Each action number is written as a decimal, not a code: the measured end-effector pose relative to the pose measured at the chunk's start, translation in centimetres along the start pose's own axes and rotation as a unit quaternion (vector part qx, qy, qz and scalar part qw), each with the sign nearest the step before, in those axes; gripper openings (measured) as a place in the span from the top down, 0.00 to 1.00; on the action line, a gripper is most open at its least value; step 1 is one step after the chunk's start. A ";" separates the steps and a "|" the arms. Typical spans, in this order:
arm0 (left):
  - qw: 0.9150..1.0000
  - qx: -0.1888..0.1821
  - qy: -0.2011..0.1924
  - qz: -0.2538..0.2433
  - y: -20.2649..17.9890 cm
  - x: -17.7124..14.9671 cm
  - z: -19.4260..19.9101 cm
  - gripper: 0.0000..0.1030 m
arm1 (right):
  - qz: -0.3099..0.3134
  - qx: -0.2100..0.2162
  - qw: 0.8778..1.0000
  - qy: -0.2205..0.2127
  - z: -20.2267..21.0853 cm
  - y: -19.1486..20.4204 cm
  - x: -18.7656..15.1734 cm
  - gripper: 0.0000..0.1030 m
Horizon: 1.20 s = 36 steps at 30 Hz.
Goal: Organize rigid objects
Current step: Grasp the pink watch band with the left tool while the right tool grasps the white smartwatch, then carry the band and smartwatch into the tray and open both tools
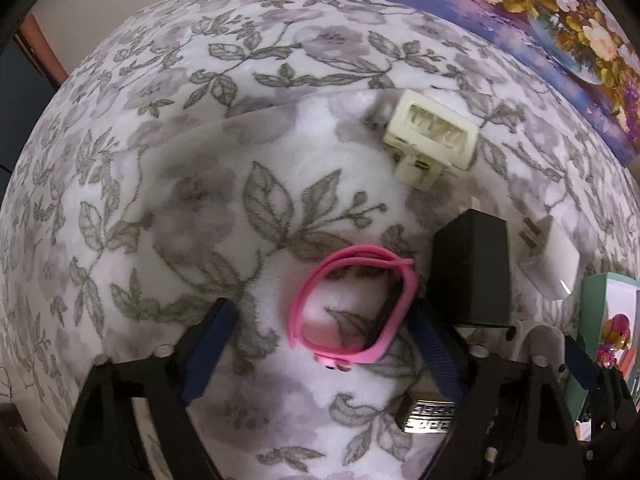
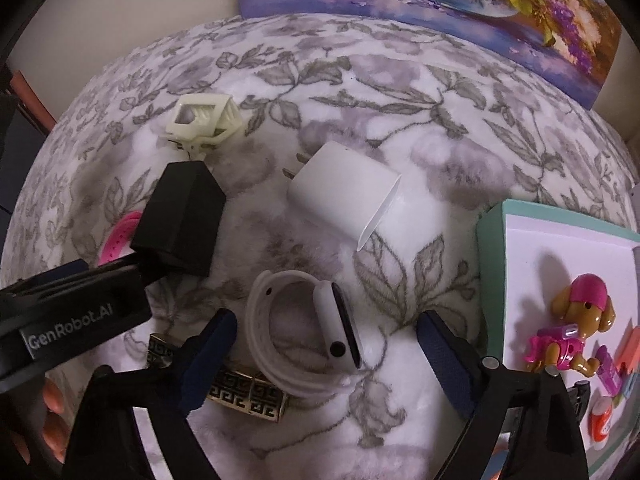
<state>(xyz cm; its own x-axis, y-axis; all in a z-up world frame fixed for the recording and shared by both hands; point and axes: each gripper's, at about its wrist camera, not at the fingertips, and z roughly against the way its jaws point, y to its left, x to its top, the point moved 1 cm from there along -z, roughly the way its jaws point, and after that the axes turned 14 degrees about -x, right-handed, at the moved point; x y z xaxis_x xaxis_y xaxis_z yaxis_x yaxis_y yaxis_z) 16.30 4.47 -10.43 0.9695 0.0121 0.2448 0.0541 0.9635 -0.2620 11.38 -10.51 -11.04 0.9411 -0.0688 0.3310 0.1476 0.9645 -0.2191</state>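
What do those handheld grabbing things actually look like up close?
Each tool is a black plastic frame ending in two long fingers faced with dark blue textured pads, fixed by small silver screws. The left tool and right tool look alike. In the right wrist view, the left tool's black body carries a label reading "GenRobot.AI" in pale letters. No cables show.

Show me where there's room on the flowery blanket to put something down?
The blanket is bare left of the pink band and cream hair clip. It is also bare between the white charger and the flower painting. It's crowded around the black charger, white watch and buckle.
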 end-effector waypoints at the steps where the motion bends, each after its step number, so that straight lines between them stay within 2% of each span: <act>1: 1.000 0.000 -0.001 -0.003 -0.2 -0.1 0.1 0.22 | 0.004 -0.006 1.000 -0.002 0.0 0.0 0.0 0.16; 6: 1.000 -0.014 0.000 -0.016 -1.7 0.0 0.1 0.43 | 0.004 -0.009 1.000 -0.008 0.3 0.2 0.0 0.31; 8: 1.000 -0.009 0.000 -0.016 -1.9 -0.1 0.4 0.43 | 0.004 -0.011 1.000 -0.010 0.6 -0.4 -0.2 0.45; 10: 1.000 -0.011 -0.001 -0.011 -1.8 -0.1 0.5 0.44 | 0.004 -0.011 1.000 -0.011 0.9 -0.8 -0.1 0.50; 16: 1.000 -0.002 -0.018 0.000 -0.4 0.4 2.2 0.47 | -0.014 0.002 1.000 -0.002 1.1 -2.3 -0.3 0.50; 22: 0.998 -0.005 -0.066 -0.001 -1.2 0.8 6.5 0.47 | -0.047 0.023 0.998 -0.021 3.5 -5.1 0.2 0.50; 29: 0.994 -0.016 -0.100 -0.028 -4.7 0.6 9.7 0.47 | -0.101 0.020 0.994 -0.031 5.2 -9.6 0.5 0.50; 36: 0.993 -0.039 -0.087 -0.071 -10.3 -0.8 8.7 0.47 | -0.163 0.010 0.986 -0.029 5.0 -15.7 -0.2 0.50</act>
<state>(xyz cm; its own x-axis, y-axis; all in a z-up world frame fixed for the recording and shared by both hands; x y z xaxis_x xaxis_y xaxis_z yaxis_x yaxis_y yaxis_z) 12.88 -3.18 0.18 0.8951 -0.0707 0.4403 0.2128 0.9354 -0.2823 7.38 -24.35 -3.13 0.8254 -0.3624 0.4330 0.4330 0.8984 -0.0734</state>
